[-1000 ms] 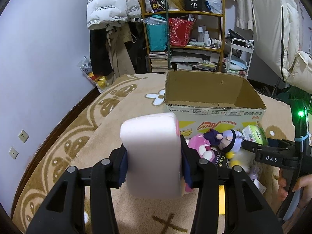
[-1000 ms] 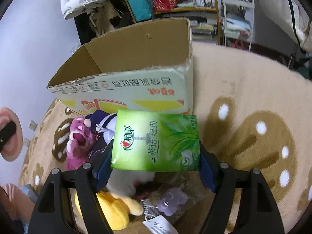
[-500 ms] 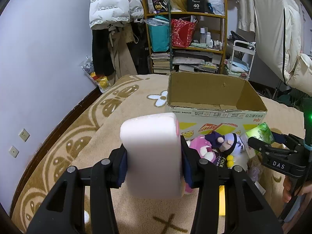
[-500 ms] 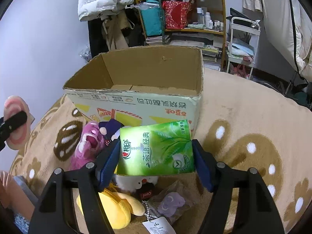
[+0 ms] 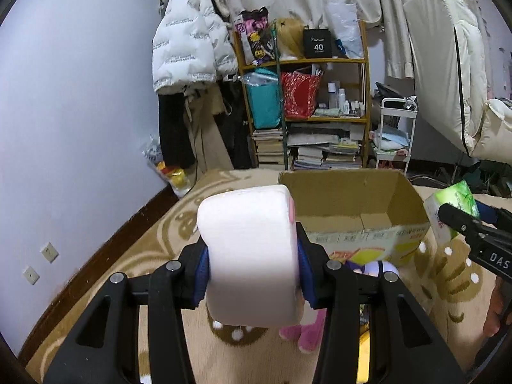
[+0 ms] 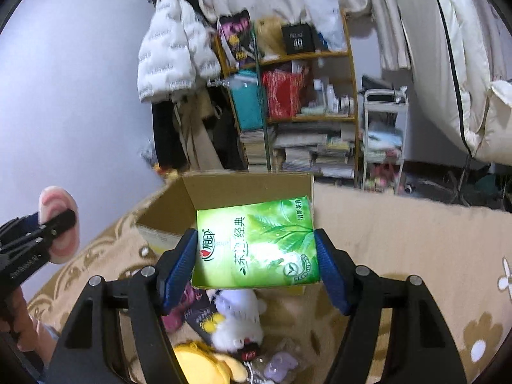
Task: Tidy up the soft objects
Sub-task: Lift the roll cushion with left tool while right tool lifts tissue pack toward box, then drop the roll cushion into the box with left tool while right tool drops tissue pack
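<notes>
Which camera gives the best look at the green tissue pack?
The right wrist view: the green tissue pack fills the middle, printed face showing, clamped in the right gripper. The left wrist view shows only one corner of it at the right edge, behind a gripper finger.

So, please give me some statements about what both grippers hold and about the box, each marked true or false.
1. The left gripper holds a white foam-like block. True.
2. The right gripper holds a yellow plush. False: its jaws are shut on a green tissue pack; the yellow plush lies on the carpet.
3. The cardboard box is open at the top. True.
4. The tissue pack lies inside the box. False: it is held in the air.
</notes>
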`<state>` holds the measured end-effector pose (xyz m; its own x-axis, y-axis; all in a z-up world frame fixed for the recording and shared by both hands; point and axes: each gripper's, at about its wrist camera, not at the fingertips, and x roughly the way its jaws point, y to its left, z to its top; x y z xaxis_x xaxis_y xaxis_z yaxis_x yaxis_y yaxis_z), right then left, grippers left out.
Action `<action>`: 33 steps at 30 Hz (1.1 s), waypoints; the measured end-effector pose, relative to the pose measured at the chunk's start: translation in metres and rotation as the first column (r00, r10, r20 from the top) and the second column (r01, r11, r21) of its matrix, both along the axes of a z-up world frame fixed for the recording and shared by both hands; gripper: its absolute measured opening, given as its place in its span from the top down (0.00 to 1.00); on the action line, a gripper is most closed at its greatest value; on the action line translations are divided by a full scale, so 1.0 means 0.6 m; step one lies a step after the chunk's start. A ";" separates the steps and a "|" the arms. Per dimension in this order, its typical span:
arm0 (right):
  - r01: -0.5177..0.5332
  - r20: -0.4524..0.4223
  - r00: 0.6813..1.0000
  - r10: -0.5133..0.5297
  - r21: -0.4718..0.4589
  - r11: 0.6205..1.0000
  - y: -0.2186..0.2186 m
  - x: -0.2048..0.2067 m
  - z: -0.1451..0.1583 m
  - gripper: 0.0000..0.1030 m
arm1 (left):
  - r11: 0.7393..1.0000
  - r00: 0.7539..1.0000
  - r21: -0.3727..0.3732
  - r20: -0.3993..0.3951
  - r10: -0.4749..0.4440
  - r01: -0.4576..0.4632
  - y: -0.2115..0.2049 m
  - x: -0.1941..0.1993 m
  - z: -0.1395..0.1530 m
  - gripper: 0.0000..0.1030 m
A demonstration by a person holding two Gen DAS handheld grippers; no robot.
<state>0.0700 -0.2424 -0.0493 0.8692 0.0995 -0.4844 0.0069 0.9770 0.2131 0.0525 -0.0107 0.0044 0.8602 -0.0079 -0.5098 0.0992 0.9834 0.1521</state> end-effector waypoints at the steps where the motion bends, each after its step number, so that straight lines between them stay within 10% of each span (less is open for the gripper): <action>1: -0.002 0.011 1.000 0.002 0.004 1.000 -0.001 0.002 0.003 0.27 | 1.000 1.000 -0.002 0.002 -0.004 0.004 -0.002 0.005 0.003 0.57; 11: -0.021 0.037 0.999 0.021 -0.013 1.000 -0.004 0.055 0.003 0.27 | 0.997 0.995 0.020 0.061 -0.074 0.073 -0.049 0.086 0.014 0.57; 33: -0.039 -0.047 0.998 0.038 -0.016 0.999 -0.026 0.141 -0.072 0.26 | 0.977 0.970 -0.004 -0.116 -0.214 0.215 -0.112 0.204 -0.085 0.52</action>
